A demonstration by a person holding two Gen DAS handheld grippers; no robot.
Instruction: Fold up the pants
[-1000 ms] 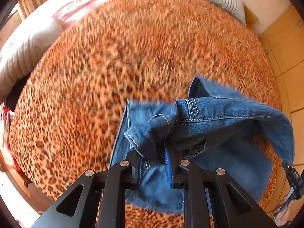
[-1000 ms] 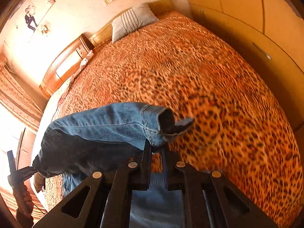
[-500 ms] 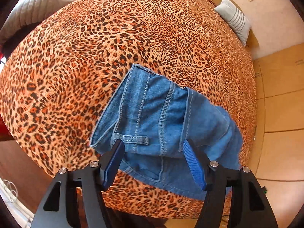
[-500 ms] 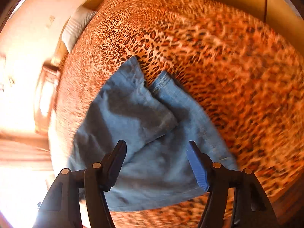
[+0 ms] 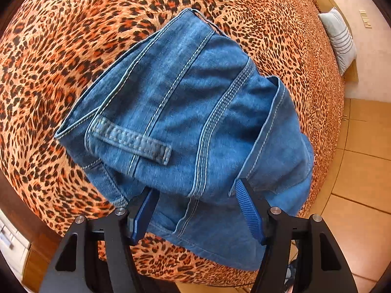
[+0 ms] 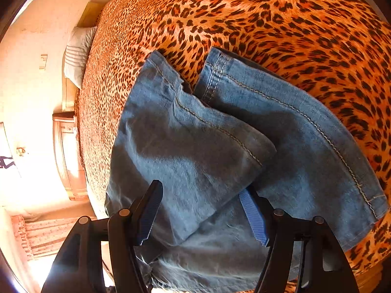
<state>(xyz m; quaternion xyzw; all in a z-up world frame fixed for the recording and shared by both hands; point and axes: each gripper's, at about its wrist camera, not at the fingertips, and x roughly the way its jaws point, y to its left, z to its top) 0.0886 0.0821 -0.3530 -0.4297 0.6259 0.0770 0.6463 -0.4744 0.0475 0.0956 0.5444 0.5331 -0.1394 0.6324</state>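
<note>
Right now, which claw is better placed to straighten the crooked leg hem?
Probably the right claw: it hangs open directly over the skewed leg hems of the jeans; the left claw faces the waistband.

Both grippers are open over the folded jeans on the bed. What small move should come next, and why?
Probably nudge the upper leg end square: in the right wrist view the two hems of the jeans splay apart on the leopard bedspread. The right gripper and left gripper have just opened, gripping nothing.
</note>
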